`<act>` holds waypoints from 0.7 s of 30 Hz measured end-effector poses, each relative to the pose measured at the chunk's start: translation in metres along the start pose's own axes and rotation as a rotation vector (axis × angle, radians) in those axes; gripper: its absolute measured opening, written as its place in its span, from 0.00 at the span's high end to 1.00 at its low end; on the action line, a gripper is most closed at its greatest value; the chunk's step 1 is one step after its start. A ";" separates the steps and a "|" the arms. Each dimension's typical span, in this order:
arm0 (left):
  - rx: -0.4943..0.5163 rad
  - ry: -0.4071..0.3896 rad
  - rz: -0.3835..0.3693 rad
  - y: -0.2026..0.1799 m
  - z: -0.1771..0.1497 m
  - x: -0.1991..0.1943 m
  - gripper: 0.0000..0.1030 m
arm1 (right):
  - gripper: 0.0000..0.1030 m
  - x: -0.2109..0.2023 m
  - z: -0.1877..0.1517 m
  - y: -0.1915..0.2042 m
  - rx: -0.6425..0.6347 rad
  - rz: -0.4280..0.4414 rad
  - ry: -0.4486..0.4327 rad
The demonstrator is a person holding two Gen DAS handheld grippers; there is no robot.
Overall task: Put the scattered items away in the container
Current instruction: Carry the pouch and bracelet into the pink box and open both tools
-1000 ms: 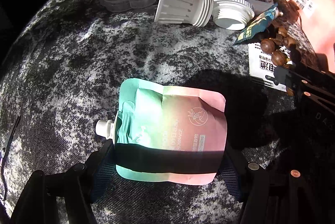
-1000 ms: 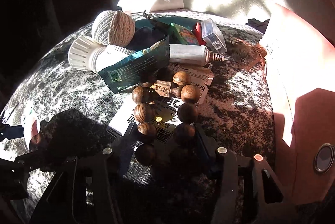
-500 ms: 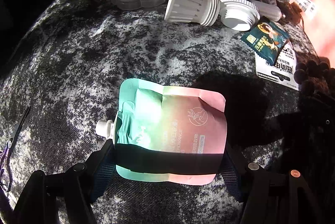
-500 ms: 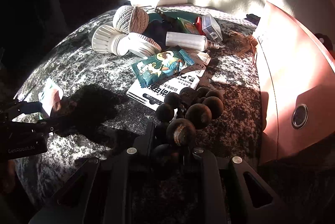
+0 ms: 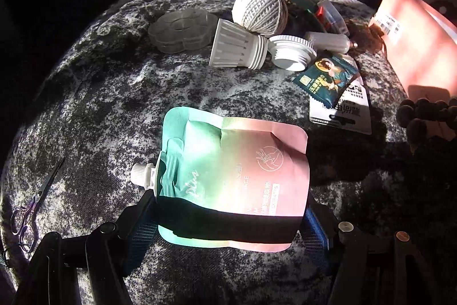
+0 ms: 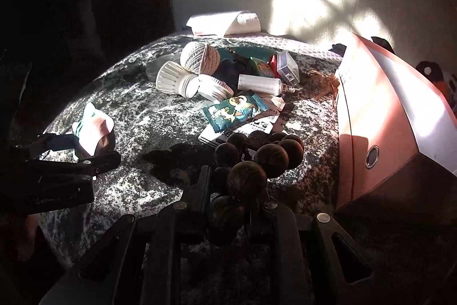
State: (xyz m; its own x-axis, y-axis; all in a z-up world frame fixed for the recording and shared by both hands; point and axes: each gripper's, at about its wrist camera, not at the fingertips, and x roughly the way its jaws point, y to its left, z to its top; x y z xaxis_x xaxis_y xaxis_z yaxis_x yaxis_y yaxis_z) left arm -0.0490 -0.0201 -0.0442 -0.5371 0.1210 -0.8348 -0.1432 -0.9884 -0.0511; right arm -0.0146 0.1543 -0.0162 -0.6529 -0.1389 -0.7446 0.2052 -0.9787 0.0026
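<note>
My left gripper (image 5: 228,222) is shut on a green-to-pink spout pouch (image 5: 234,173), held above the mottled grey cloth; it also shows in the right wrist view (image 6: 91,131). My right gripper (image 6: 237,191) is shut on a string of dark wooden beads (image 6: 257,156), lifted off the cloth; the beads also show at the right edge of the left wrist view (image 5: 428,113). The pink container (image 6: 385,111) stands to the right of the beads.
A pile lies at the back: twine ball (image 5: 260,12), white bulb base (image 5: 237,48), white cap (image 5: 291,55), clear flower-shaped box (image 5: 182,29), teal snack packet (image 5: 328,78) on a white card (image 5: 348,111), tube bulb (image 6: 262,84). Small scissors (image 5: 31,208) lie at the left.
My right gripper closed on the beads, lifted them off the white card and drew back. The left gripper rose a little with the pouch.
</note>
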 end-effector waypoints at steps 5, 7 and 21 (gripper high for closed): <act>0.002 -0.041 0.002 -0.002 -0.003 -0.028 0.28 | 0.81 -0.024 -0.002 0.006 -0.007 0.013 -0.030; 0.002 -0.057 0.002 -0.003 -0.004 -0.039 0.28 | 0.81 -0.036 -0.002 0.009 -0.009 0.020 -0.045; 0.034 -0.182 0.019 -0.023 -0.013 -0.119 0.28 | 0.81 -0.119 -0.004 0.016 -0.008 0.043 -0.169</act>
State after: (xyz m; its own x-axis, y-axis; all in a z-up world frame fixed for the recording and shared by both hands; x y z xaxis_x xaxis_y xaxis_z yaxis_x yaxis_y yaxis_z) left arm 0.0291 -0.0131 0.0490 -0.6812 0.1200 -0.7222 -0.1582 -0.9873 -0.0149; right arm 0.0691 0.1553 0.0694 -0.7564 -0.2048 -0.6213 0.2409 -0.9702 0.0265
